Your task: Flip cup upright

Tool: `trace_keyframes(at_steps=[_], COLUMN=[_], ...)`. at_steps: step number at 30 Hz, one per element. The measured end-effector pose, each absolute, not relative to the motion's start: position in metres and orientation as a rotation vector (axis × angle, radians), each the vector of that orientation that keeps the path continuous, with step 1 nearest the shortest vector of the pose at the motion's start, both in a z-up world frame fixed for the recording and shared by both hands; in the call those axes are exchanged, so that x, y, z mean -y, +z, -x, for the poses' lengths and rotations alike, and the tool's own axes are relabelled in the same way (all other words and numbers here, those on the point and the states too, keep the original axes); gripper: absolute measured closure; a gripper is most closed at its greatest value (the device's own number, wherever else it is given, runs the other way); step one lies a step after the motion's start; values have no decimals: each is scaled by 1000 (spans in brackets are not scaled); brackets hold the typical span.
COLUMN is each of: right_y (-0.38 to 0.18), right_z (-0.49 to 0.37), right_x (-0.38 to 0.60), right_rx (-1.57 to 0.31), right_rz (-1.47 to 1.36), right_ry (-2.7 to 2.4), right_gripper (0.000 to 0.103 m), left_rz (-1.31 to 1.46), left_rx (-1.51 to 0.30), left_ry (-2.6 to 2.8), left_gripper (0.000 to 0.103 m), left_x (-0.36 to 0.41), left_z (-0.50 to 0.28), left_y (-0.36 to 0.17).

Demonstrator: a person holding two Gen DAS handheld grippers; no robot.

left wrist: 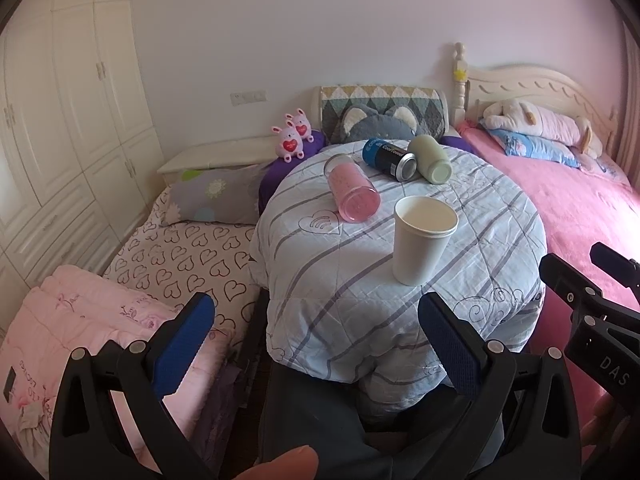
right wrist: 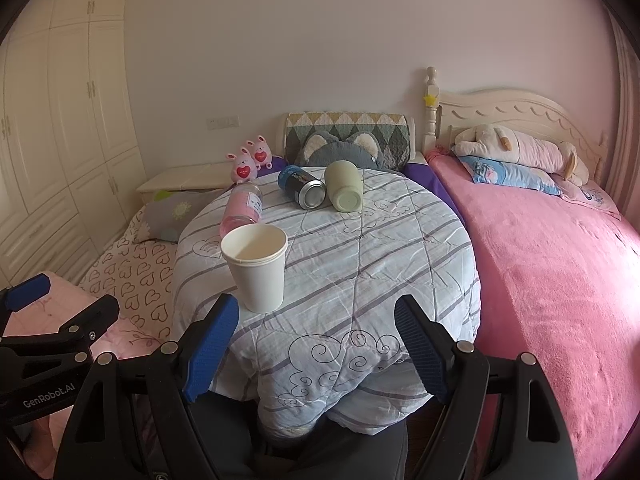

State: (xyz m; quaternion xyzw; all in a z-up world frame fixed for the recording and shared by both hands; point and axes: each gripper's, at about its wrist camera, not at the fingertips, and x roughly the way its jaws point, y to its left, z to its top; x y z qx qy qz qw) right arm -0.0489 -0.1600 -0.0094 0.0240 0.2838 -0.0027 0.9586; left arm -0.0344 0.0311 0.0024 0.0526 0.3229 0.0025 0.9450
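A white paper cup [left wrist: 420,240] stands upright, mouth up, on a round table under a striped quilt [left wrist: 400,300]; it also shows in the right wrist view [right wrist: 258,268]. Behind it lie a pink bottle [left wrist: 354,194] [right wrist: 242,210], a blue-black can [left wrist: 390,158] [right wrist: 302,186] and a pale green cup [left wrist: 430,158] [right wrist: 344,186], all on their sides. My left gripper [left wrist: 316,344] is open and empty, short of the table's near edge. My right gripper [right wrist: 316,344] is open and empty, just before the paper cup, slightly to its right.
A pink bed [right wrist: 560,280] with plush toys lies right of the table. A heart-print mattress [left wrist: 180,256] and folded pink blanket [left wrist: 80,320] lie left. Wardrobes [left wrist: 60,120] line the left wall. A cushioned chair back [left wrist: 380,112] stands behind the table.
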Motion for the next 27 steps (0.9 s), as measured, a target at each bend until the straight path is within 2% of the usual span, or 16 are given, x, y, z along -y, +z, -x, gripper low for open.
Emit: trace_keyframes(at_steps=[27], right_y=[-14], right_z=[47], right_x=[162], right_rx=[-592], right_rz=[-54], right_ry=[2], right_gripper=[21], left_rz=[-103], left_rx=[-671], left_ry=[-8], left_gripper=[0], left_x=[-29], left_z=[31], left_y=[-1])
